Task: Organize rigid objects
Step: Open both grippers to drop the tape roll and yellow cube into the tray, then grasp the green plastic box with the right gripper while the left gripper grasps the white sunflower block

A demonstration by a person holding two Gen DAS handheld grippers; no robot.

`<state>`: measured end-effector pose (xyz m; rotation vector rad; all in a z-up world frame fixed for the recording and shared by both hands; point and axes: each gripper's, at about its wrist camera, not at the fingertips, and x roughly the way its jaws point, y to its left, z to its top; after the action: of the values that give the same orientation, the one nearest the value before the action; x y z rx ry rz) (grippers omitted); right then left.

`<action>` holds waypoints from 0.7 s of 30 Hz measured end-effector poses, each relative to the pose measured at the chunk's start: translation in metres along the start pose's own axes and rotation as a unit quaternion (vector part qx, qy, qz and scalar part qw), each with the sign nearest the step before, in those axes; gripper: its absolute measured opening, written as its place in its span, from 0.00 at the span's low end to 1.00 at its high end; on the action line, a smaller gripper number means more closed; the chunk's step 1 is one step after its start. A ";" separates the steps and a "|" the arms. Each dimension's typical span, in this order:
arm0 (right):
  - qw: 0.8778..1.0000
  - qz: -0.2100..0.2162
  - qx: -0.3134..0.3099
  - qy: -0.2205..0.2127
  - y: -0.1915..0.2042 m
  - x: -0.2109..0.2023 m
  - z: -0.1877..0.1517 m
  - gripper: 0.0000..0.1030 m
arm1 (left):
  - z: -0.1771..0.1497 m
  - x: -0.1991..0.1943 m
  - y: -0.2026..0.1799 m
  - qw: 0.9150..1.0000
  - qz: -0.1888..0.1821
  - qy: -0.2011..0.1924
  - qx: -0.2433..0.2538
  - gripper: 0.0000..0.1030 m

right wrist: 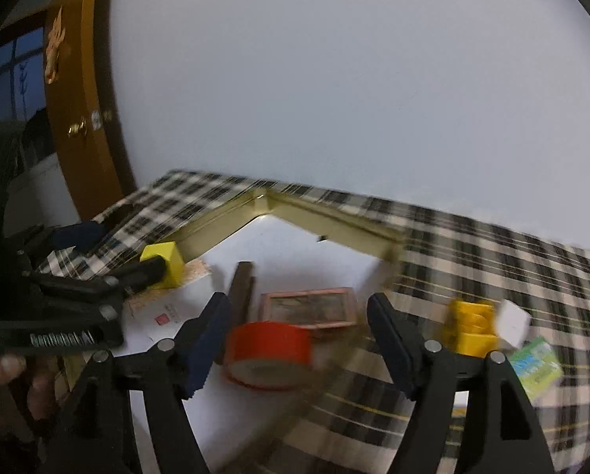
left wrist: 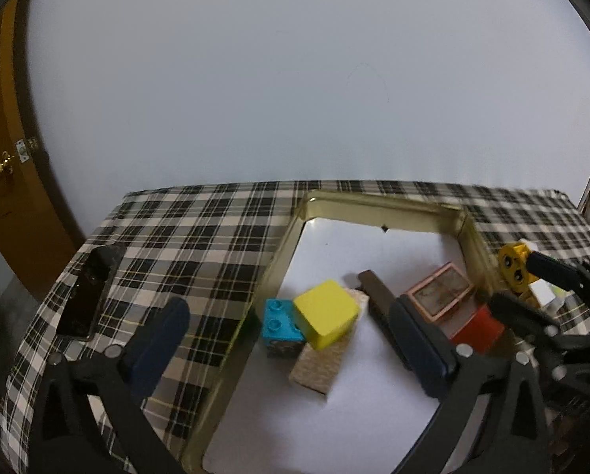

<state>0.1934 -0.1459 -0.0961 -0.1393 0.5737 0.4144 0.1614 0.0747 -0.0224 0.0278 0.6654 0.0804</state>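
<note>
left tool [left wrist: 291, 335]: jaws spread wide | right tool [right wrist: 299, 331]: jaws spread wide

A plaid-clothed table [left wrist: 184, 237] bears a gold tray [left wrist: 382, 203] and black phone [left wrist: 87, 296].

Cube [left wrist: 326, 319] on brick [left wrist: 279, 322], in tray [left wrist: 389, 213]; phone [left wrist: 87, 296] left

No readable text anywhere. Small red stamp-like mark [right wrist: 161, 319] on the white paper [right wrist: 168, 308] just left of the right claw [right wrist: 299, 339] — too blurred to read. Green packet [right wrist: 538, 367] right of that claw has printed markings — smeared, illegible. No labels, brands or numbers legible.
</note>
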 end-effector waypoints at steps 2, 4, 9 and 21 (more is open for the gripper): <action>1.000 -0.008 0.010 -0.011 -0.015 -0.015 -0.007 0.72 | -0.001 -0.010 -0.009 1.000 -0.011 -0.013 -0.004 0.99; 0.999 -0.032 0.021 -0.020 -0.035 -0.029 -0.016 0.72 | -0.002 -0.021 -0.027 0.999 -0.030 -0.026 0.003 0.99; 0.993 -0.088 0.079 -0.019 -0.098 -0.047 -0.034 0.72 | -0.004 -0.031 -0.084 0.997 -0.063 -0.033 0.040 0.99; 0.976 -0.167 0.139 -0.023 -0.160 -0.069 -0.047 0.73 | -0.012 -0.016 -0.189 0.990 -0.090 -0.010 0.107 0.99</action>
<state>0.1840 -0.3259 -0.0950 0.0443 0.5445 0.0081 0.1543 -0.1145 -0.0315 0.1756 0.6509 -0.1650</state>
